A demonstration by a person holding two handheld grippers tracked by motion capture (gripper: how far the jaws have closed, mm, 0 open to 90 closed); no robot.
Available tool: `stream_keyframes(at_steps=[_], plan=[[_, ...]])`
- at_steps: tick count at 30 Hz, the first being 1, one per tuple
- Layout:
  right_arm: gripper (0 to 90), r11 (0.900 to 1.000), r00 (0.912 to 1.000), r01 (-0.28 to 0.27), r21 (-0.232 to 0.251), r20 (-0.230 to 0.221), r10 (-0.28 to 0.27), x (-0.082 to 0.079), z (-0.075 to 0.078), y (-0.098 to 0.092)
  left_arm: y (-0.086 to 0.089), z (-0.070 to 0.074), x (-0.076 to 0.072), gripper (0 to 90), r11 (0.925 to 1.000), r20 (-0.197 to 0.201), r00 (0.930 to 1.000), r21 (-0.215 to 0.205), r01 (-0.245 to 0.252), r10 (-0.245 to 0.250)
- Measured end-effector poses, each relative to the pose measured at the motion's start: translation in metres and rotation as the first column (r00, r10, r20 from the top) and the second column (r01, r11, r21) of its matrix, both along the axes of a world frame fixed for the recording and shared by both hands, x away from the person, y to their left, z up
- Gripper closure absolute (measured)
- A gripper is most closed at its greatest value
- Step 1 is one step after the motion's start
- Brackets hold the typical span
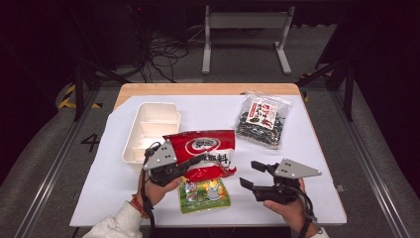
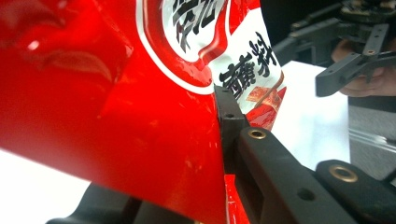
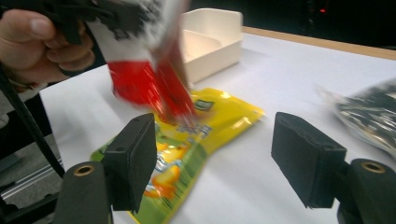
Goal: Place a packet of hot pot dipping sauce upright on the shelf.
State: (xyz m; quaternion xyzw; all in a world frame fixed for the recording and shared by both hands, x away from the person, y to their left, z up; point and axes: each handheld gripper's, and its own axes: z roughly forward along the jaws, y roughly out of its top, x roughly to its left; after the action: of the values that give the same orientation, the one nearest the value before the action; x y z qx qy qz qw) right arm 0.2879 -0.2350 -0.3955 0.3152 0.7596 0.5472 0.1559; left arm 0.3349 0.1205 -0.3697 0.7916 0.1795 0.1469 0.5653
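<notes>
My left gripper [image 1: 194, 162] is shut on the lower left edge of a red and white snack bag [image 1: 205, 148] and holds it tilted above the table. In the left gripper view the red bag [image 2: 116, 93] sits pinched in the black jaws. Partly under the red bag, a green and yellow packet [image 1: 204, 194] lies flat on the white sheet. To the right of both bags my right gripper [image 1: 250, 173] stands open with nothing between its jaws. In the right gripper view [image 3: 215, 158] the yellow packet [image 3: 196, 135] lies just beyond the open jaws, and the red bag [image 3: 144, 79] hangs blurred over it.
A white compartment tray [image 1: 148, 130] stands at the left behind the red bag. A clear bag of dark snacks [image 1: 262, 119] lies at the back right. White paper covers the wooden table [image 1: 208, 89]. Bare sheet [image 1: 198, 111] shows between tray and dark bag.
</notes>
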Motion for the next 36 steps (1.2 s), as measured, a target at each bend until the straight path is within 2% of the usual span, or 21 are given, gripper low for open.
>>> stream_keyframes(at_steps=[2,3,5,10,13,15,22,31,35,36], plan=[[30.7,1.0,0.9999,0.01,0.001,-0.007,-0.01,-0.001,0.0,-0.005,0.003,0.002,0.0,90.0,0.9999,0.014,0.9999,0.0,-0.01,0.01],[30.5,1.0,0.9997,0.018,0.001,-0.018,-0.018,-0.002,0.0,-0.009,0.011,0.005,0.001,90.0,0.9996,0.039,0.9988,0.007,-0.028,0.028],[29.9,0.999,0.998,0.047,-0.001,-0.043,-0.047,-0.005,-0.002,-0.024,0.022,0.01,0.003,90.0,0.9987,0.052,0.9974,0.002,-0.051,0.051],[30.2,0.997,0.9929,0.076,0.005,-0.092,-0.075,-0.004,-0.009,-0.038,0.05,0.023,0.013,90.0,0.9949,0.084,0.9914,-0.016,-0.099,0.1],[30.0,0.998,0.9913,0.069,-0.004,-0.112,-0.069,-0.002,-0.014,-0.037,0.058,0.025,0.018,90.0,0.9923,0.097,0.9876,-0.013,-0.123,0.123],[29.4,0.998,0.9902,0.058,-0.037,-0.125,-0.063,0.001,-0.018,-0.032,0.065,0.027,0.024,90.0,0.9888,0.103,0.9835,-0.005,-0.149,0.149],[28.0,0.996,0.99,0.027,-0.08,-0.136,-0.038,0.003,-0.024,-0.022,0.084,0.028,0.054,90.0,0.9751,0.102,0.9708,0.024,-0.221,0.217],[27.9,0.995,0.9889,0.014,-0.096,-0.146,-0.028,0.005,-0.03,-0.019,0.09,0.029,0.09,90.0,0.9587,0.116,0.9575,0.077,-0.274,0.264],[27.6,0.994,0.9887,0.002,-0.11,-0.149,-0.018,0.005,-0.032,-0.016,0.091,0.029,0.1,90.0,0.954,0.113,0.9541,0.085,-0.287,0.277],[27.5,0.994,0.9883,0.0,-0.11,-0.152,-0.017,0.005,-0.032,-0.016,0.091,0.029,0.106,90.0,0.9512,0.112,0.9532,0.1,-0.292,0.281]])
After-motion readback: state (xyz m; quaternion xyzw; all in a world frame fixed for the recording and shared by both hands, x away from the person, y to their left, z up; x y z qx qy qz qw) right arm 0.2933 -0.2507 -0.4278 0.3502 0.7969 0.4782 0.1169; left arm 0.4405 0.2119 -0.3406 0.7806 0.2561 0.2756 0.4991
